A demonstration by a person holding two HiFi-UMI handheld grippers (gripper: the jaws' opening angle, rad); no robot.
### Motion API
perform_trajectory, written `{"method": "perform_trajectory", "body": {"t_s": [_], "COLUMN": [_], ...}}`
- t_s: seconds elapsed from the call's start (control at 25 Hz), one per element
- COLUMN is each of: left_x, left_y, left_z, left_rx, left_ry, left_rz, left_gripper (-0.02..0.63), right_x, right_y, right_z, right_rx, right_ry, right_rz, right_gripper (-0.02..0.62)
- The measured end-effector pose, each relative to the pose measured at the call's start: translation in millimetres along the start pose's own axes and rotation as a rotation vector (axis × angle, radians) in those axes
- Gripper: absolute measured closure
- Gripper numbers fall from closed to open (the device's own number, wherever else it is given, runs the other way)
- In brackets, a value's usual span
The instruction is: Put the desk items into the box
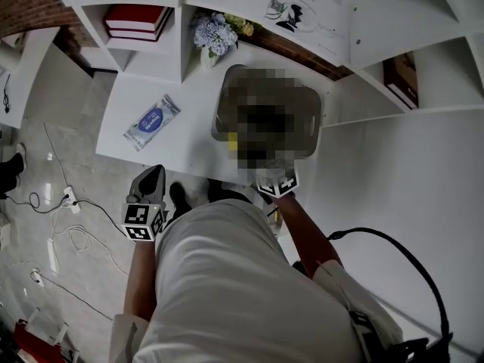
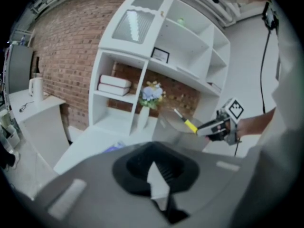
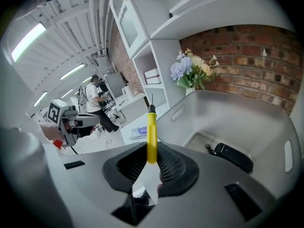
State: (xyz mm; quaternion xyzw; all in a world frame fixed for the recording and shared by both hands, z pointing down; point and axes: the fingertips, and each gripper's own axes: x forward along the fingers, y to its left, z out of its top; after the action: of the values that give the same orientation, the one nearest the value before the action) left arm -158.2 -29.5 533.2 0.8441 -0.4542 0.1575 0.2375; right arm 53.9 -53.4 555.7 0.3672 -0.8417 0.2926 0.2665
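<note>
While the right claw (image 3: 149,169) is clenching the lower end of a yellow-handled screwdriver (image 3: 151,129), the entry is reading as follows. Item held: screwdriver, its long axis running straight out along the claw's own line, yellow grip nearest the pads, black collar and thin metal shaft pointing away and upward toward the shelving. Receptacle: grey box (image 3: 237,120), open-topped, standing on the white surface (image 1: 189,100) at the foot of the shelves. Its hollow is lying ahead of and below the claw, to the right of the shaft in the right gripper view, so the tool is hanging above the near-left rim rather than down inside. Judged requirement for the coming move: carrying the tool forward and down over the rim, so that its length is lying along the box floor before the pads are letting go. Contents already in the box: one black oblong item with a short cord (image 3: 232,156), resting on the floor well apart from the screwdriver. Left claw (image 2: 159,186): clenched on nothing, held short of the near edge of the surface. Outstanding item: a blue-and-white packet (image 1: 152,122), lying flat on the surface left of the box, nearer the left claw than the right.
</note>
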Motion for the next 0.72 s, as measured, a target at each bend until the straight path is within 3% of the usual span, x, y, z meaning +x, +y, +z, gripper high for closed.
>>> {"method": "perform_trajectory", "body": {"t_s": [0.28,0.72], "left_x": [6.8,19.3], "left_y": [-7.0,-14.4], "left_z": [3.7,8.7], "left_rx": [0.004,-0.008], "left_ry": [-0.003,-0.008], "left_rz": [0.001,0.025], "left_gripper": [0.601,0.601], "right_x": [-14.6,-16.5], "right_y": [-32.8,-75.7], "right_z": [27.2,41.5], "right_rx": [0.002,-0.05], "right_ry": [-0.011,0.091], "right_rz": [-0.026,-0.009], "right_gripper": [0.535,0.535]}}
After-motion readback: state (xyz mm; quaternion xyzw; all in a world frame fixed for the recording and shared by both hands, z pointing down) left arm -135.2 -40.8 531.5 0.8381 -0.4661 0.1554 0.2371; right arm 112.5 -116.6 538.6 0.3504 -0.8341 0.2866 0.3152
